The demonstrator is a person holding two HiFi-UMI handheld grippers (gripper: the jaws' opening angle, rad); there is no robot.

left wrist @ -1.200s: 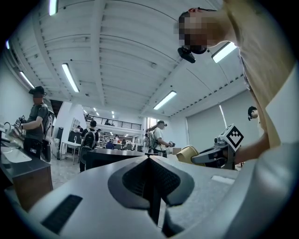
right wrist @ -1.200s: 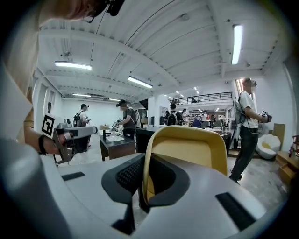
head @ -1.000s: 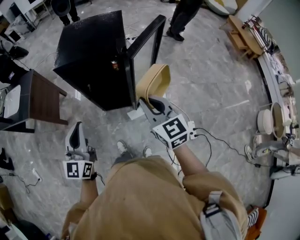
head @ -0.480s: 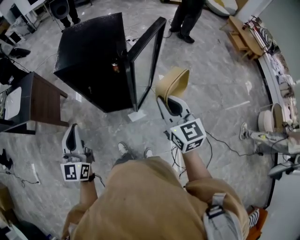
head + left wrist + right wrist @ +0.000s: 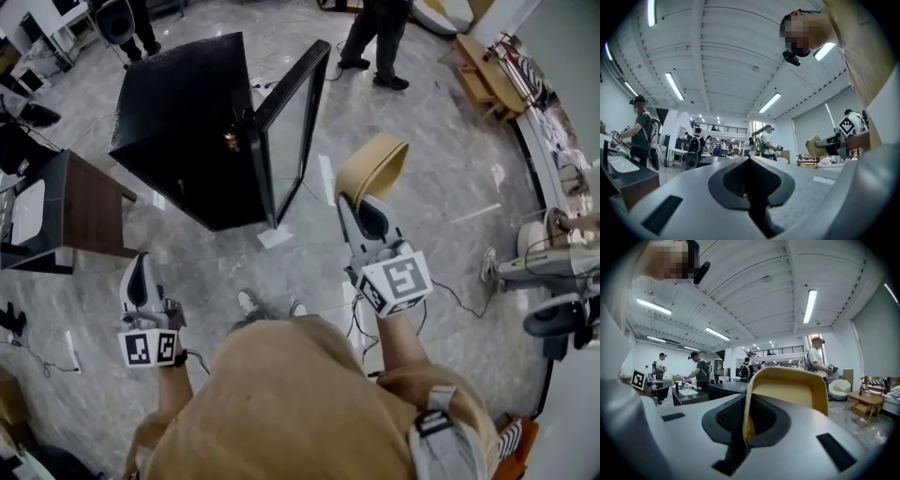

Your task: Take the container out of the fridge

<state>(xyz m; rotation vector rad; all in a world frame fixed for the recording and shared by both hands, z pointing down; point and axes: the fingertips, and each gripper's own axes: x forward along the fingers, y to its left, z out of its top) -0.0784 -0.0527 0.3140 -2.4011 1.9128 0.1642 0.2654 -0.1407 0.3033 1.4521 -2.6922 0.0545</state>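
Observation:
A tan, bowl-like container (image 5: pixel 371 167) hangs in the air to the right of the black fridge (image 5: pixel 178 112), clear of its open glass door (image 5: pixel 292 117). My right gripper (image 5: pixel 350 200) is shut on the container's near wall. In the right gripper view the wall (image 5: pixel 792 391) stands pinched between the pads of that gripper (image 5: pixel 746 427). My left gripper (image 5: pixel 139 265) is held low at the left, near the fridge's front corner, shut with nothing in it. The left gripper view shows its jaws (image 5: pixel 751 187) closed together, and the container (image 5: pixel 813 146) far off at the right.
A brown side table (image 5: pixel 89 202) stands left of the fridge. Cables (image 5: pixel 441 281) trail over the marble floor by my feet. People stand beyond the fridge (image 5: pixel 380 42). A wooden bench (image 5: pixel 483 70) and white equipment (image 5: pixel 548 244) line the right side.
My right gripper has carried the container to the right and upward, away from the fridge door. The left gripper has shifted slightly. A person behind the fridge has walked on.

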